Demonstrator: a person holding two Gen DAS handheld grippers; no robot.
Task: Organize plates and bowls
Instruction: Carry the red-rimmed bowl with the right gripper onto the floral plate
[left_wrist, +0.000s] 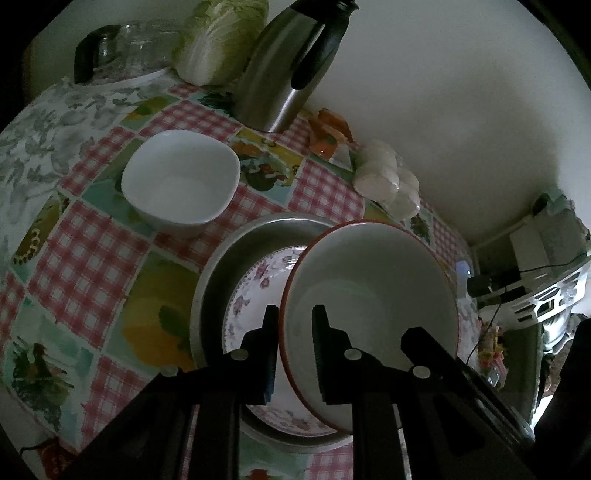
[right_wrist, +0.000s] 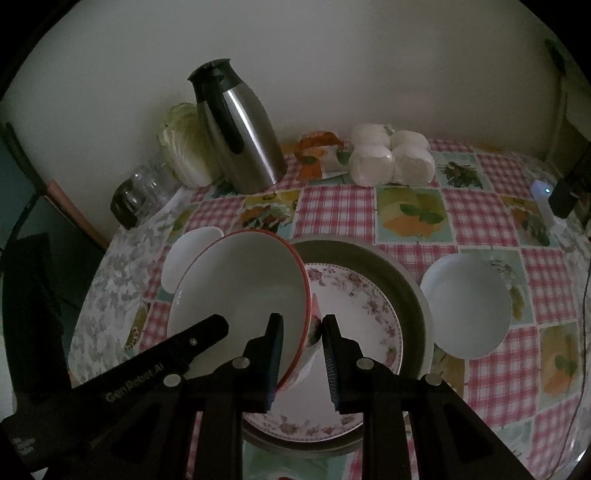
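Note:
A red-rimmed white bowl (left_wrist: 369, 295) (right_wrist: 240, 295) is held tilted above a floral plate (left_wrist: 251, 288) (right_wrist: 354, 317) that lies in a grey metal pan (left_wrist: 236, 251) (right_wrist: 388, 266). My left gripper (left_wrist: 294, 325) straddles the bowl's left rim, one finger inside and one outside. My right gripper (right_wrist: 303, 332) straddles its right rim the same way, with a small gap at the outer finger. A white squarish bowl (left_wrist: 181, 177) (right_wrist: 192, 243) stands left of the pan. A white round bowl (right_wrist: 467, 306) stands right of it.
A steel thermos jug (left_wrist: 291, 62) (right_wrist: 236, 133), a cabbage (left_wrist: 221, 40) (right_wrist: 181, 144), glass jars (left_wrist: 122, 44) (right_wrist: 140, 192), a packet (right_wrist: 317, 151) and wrapped white buns (left_wrist: 388, 177) (right_wrist: 391, 158) line the back by the wall. A checked tablecloth (left_wrist: 92, 258) (right_wrist: 480, 210) covers the table.

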